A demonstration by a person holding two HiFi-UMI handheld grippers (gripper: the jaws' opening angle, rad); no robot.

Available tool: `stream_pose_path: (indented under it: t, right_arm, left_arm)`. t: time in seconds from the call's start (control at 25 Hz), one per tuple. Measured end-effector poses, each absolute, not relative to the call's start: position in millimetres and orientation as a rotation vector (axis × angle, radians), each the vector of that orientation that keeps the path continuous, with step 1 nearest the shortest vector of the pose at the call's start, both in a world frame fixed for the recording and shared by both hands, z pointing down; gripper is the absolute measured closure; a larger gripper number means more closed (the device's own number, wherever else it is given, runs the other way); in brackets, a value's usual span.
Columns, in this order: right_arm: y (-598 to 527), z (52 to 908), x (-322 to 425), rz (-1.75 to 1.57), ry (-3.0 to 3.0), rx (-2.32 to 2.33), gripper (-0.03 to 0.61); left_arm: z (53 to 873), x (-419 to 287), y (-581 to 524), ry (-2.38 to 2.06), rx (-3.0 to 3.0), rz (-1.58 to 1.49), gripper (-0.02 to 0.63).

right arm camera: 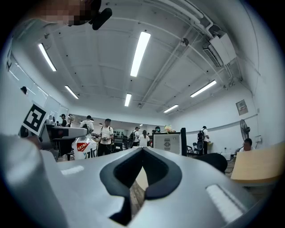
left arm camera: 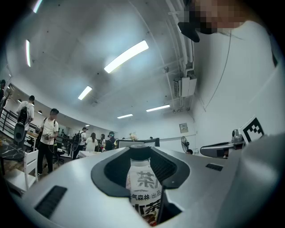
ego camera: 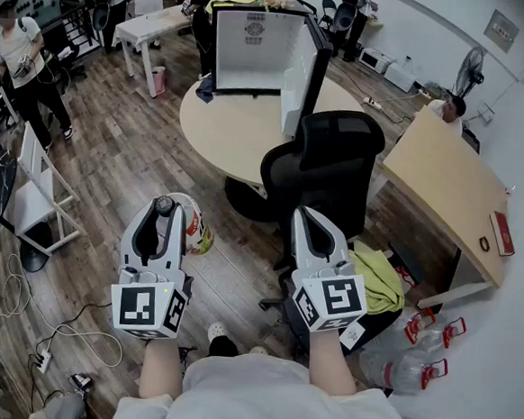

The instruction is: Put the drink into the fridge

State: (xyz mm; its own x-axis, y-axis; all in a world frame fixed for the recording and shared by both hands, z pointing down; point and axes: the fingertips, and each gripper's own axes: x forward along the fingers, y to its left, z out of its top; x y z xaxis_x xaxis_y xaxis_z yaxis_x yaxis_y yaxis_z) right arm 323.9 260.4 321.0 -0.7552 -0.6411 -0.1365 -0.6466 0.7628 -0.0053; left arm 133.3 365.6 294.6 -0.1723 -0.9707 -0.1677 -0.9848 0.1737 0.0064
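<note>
Left claw [ego camera: 160,214] tight around drink bottle [left arm camera: 143,183] marked "茶" and "气森林 出品"; right claw [ego camera: 304,218] closed, empty

Black office chair [ego camera: 329,155] beside round table [ego camera: 232,129]; green cloth [ego camera: 379,277] near chair base.

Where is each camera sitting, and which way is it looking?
Head view: on the person's head, looking steeply down at the floor, chair and round table; both forearms, left gripper and right gripper show.
Left gripper view: on the left gripper, looking along its jaws, slightly upward; jaws closed on the drink bottle.
Right gripper view: on the right gripper, facing likewise; jaws together, nothing held.
Shared: all three see the white fridge.
</note>
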Motion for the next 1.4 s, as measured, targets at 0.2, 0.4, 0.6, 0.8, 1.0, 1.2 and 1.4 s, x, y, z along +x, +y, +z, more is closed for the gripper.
stream_pose_path:
  t: [0.2,0.4,0.6,0.8,1.0,1.2,1.4]
  right_arm:
    - [261.6,321.6,323.4,0.057,2.828,-1.045,0.569]
    - [259.5,319.8,317.2,0.056,2.810,-1.046,0.569]
    - [255.0,318.6,303.0,0.059,2.804,-1.028,0.569]
    - [247.2,314.8,282.9,0.069,2.783,-1.047,0.569]
    - [249.3,314.0,263.0,0.082,2.759,-1.065,0.569]
    - [249.5,317.2,250.4,0.093,2.769,-1.087,0.569]
    - [237.7,316.5,239.3,0.104,2.775,-1.089,0.569]
  left_arm:
    - [291.4,134.6,365.0,2.292,-1.951,0.161,0.472]
    - [289.1,128.5,361.1,2.279,-1.964,0.162,0.472]
    - [288.4,116.4,351.0,2.262,-1.974,0.170,0.472]
    - [281.1,99.6,340.5,2.214,-1.993,0.173,0.472]
    - [279.5,81.4,338.1,2.176,-2.009,0.156,0.472]
    - [282.1,65.7,334.6,2.170,-2.021,0.160,0.472]
    - [284.9,53.9,325.0,2.175,-2.021,0.182,0.472]
